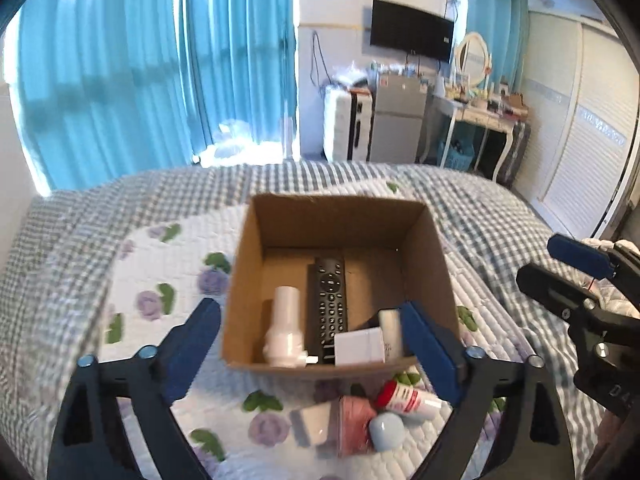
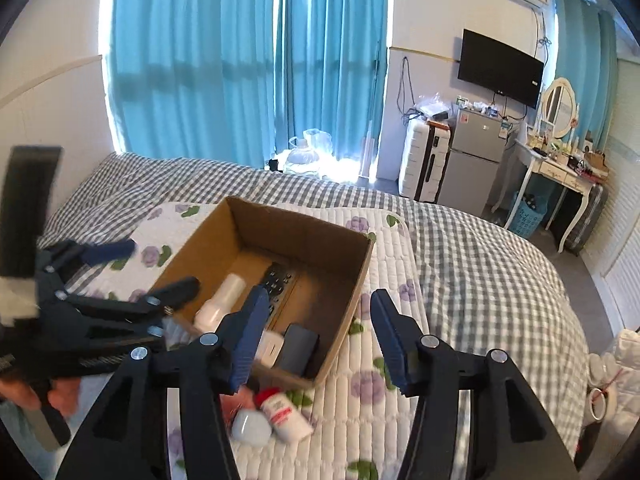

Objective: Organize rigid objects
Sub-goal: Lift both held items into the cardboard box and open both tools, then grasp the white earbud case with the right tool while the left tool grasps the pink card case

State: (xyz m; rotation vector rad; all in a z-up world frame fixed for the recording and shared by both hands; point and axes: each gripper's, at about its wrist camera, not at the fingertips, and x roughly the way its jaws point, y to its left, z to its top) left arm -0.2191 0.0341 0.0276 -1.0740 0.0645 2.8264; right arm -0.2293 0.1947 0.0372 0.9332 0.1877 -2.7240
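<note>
An open cardboard box point(image 1: 340, 216) point(image 2: 352, 276) sits on a floral quilt on the bed. Inside lie a black remote point(image 1: 327, 304) point(image 2: 280, 280), a white bottle point(image 1: 285, 328) point(image 2: 222, 300), a white box point(image 1: 360, 346) and a dark case point(image 2: 299, 348). In front of the box lie a red-capped bottle point(image 1: 406, 398) point(image 2: 282, 410), a pale blue egg-shaped object point(image 1: 386, 430) point(image 2: 250, 426), a pink packet point(image 1: 354, 424) and a white block point(image 1: 312, 424). My left gripper point(image 1: 310, 344) point(image 2: 156, 268) is open and empty over the box's near edge. My right gripper point(image 2: 320, 340) point(image 1: 556, 264) is open and empty beside the box.
The bed has a grey checked cover point(image 2: 480, 264). Blue curtains point(image 2: 248, 60), a wall TV point(image 2: 500, 66), a small fridge point(image 2: 474, 160), a white suitcase point(image 2: 422, 160) and a dressing table point(image 2: 560, 168) stand beyond the bed. A roll of tape point(image 2: 602, 402) lies at the right.
</note>
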